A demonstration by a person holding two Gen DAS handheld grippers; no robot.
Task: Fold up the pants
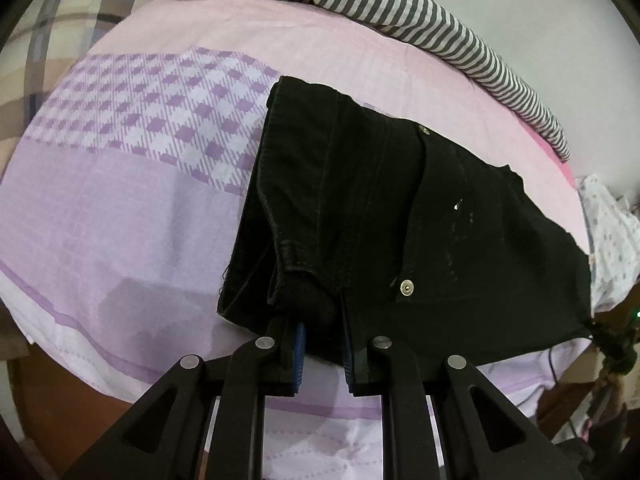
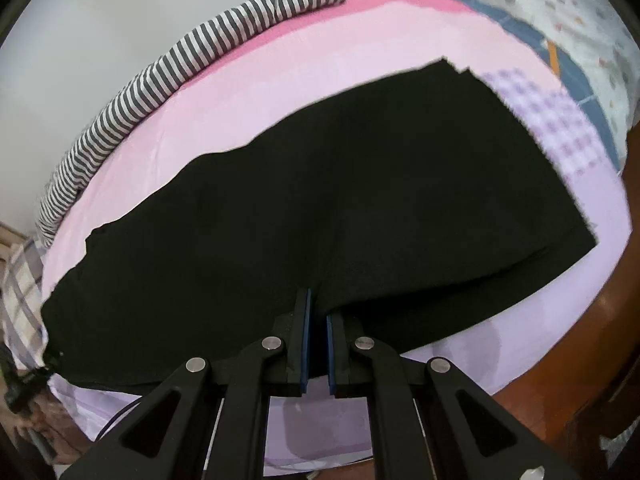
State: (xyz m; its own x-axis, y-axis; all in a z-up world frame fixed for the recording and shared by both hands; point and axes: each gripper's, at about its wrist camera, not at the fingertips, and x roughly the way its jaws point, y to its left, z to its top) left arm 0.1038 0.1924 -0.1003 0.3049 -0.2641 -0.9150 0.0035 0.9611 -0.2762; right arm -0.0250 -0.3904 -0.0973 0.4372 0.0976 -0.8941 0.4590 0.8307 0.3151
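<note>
Black pants (image 1: 372, 208) lie across a bed with a pink and purple sheet (image 1: 120, 208). In the left wrist view the waistband end shows, with a metal button (image 1: 407, 288) and a rivet. My left gripper (image 1: 324, 328) is shut on a bunched fold of the waistband at its near edge. The right wrist view shows the legs of the pants (image 2: 320, 208) stretching from lower left to upper right, hems at the far right. My right gripper (image 2: 317, 316) is shut on the near edge of the leg fabric, which is pinched between the blue pads (image 2: 307, 336).
A striped black-and-white cloth (image 1: 400, 4) lies rolled along the far side of the bed against a white wall. A plaid pillow (image 1: 60, 12) sits at one end, a patterned pillow (image 2: 560, 8) at the other. Brown wooden floor (image 2: 580, 340) lies beyond the near bed edge.
</note>
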